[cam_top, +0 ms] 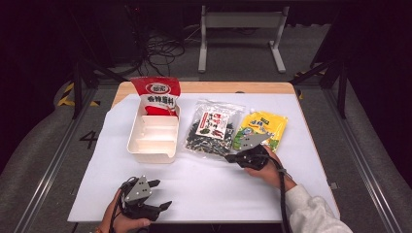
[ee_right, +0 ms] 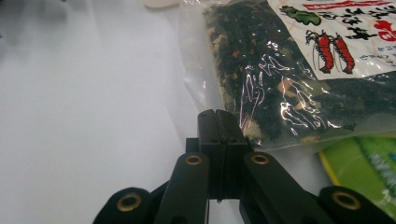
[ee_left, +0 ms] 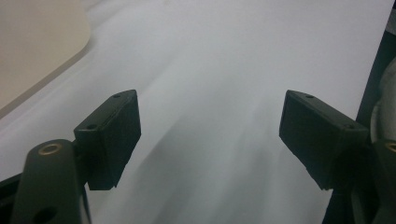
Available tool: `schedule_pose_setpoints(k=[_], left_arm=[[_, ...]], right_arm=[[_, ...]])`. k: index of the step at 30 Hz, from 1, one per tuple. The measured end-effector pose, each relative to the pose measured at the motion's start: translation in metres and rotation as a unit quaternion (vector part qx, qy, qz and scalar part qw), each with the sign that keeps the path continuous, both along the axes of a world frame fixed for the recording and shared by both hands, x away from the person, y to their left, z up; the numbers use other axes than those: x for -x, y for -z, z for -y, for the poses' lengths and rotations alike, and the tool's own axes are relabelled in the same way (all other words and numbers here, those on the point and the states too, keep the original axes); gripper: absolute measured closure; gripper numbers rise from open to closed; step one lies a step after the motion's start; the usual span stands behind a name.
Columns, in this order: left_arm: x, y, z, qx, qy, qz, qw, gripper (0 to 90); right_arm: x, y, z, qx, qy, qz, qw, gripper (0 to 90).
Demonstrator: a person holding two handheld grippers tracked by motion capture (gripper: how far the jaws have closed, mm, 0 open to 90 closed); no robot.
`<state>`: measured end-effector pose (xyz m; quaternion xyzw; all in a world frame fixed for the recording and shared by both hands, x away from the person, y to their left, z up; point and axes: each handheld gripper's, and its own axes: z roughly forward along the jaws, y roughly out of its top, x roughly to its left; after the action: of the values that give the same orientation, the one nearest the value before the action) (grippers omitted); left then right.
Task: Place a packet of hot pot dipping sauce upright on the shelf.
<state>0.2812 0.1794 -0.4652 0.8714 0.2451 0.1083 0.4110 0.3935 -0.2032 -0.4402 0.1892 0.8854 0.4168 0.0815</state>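
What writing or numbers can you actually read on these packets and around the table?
"4": painted on the floor left of the table.
Red packet in the white tray: large white characters, too blurred to read.
Clear seaweed bag: red characters beside shrimp drawings on its white label, cut off and unreadable.
Yellow packet: print too small to read.

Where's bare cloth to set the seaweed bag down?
Free: the near-centre cloth between the left tool and right tool, and the strip left of the tray. Crowded: tray, seaweed bag and yellow bag sit side by side.
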Motion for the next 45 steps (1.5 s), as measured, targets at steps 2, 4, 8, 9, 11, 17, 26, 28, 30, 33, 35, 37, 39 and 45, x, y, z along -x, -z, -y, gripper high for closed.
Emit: schedule_pose_setpoints(k=[2, 4, 8, 9, 11, 17, 26, 28, 30, 33, 35, 37, 39, 45], left_arm=[[-0.001, -0.001, 0.002, 0.0, 0.002, 0.002, 1.0, 21.6], [-0.001, -0.002, 0.004, 0.001, 0.001, 0.001, 1.0, 21.4], [-0.005, -0.004, 0.009, 0.009, 0.001, 0.0, 1.0, 20.6], [-0.007, -0.004, 0.01, 0.015, 0.0, -0.006, 0.9999, 20.3], [-0.012, -0.004, 0.014, 0.028, -0.001, -0.017, 0.9995, 19.6], [-0.027, -0.005, 0.037, 0.043, 0.003, -0.029, 0.9986, 17.2], [-0.049, 0.002, 0.08, 0.044, 0.026, -0.084, 0.9951, 13.7], [-0.053, 0.002, 0.085, 0.051, 0.021, -0.097, 0.9938, 13.4], [-0.059, 0.002, 0.09, 0.057, 0.02, -0.113, 0.9918, 13.3], [-0.068, 0.002, 0.096, 0.064, 0.015, -0.128, 0.9895, 12.3], [-0.075, 0.002, 0.1, 0.072, 0.0, -0.135, 0.9883, 11.9], [-0.08, 0.003, 0.103, 0.084, -0.003, -0.146, 0.9858, 10.8], [-0.085, 0.002, 0.106, 0.093, -0.006, -0.155, 0.9835, 9.7], [-0.095, -0.002, 0.113, 0.125, -0.012, -0.152, 0.9803, 17.2]], right_arm=[[0.011, -0.001, 0.006, -0.001, -0.01, -0.007, 0.9999, 90.0], [0.02, -0.001, 0.011, -0.007, -0.019, -0.02, 0.9996, 90.0], [0.043, 0.001, 0.02, 0.009, -0.039, -0.031, 0.9987, 90.0], [0.049, 0.003, 0.021, 0.016, -0.044, -0.034, 0.9983, 90.0], [0.057, 0.008, 0.026, 0.026, -0.043, -0.045, 0.9977, 90.0], [0.063, 0.012, 0.04, 0.029, -0.014, -0.069, 0.9971, 90.0], [0.066, 0.011, 0.057, 0.033, -0.009, -0.082, 0.9961, 90.0], [0.066, 0.011, 0.059, 0.036, -0.01, -0.08, 0.9961, 90.0], [0.066, 0.011, 0.059, 0.038, -0.012, -0.078, 0.9961, 90.0], [0.066, 0.01, 0.058, 0.042, -0.016, -0.077, 0.996, 90.0], [0.066, 0.01, 0.058, 0.043, -0.017, -0.074, 0.9962, 90.0], [0.066, 0.01, 0.059, 0.045, -0.018, -0.073, 0.9962, 90.0], [0.066, 0.01, 0.059, 0.044, -0.02, -0.073, 0.9961, 90.0], [0.068, 0.009, 0.057, 0.058, -0.032, -0.054, 0.9964, 90.0]])
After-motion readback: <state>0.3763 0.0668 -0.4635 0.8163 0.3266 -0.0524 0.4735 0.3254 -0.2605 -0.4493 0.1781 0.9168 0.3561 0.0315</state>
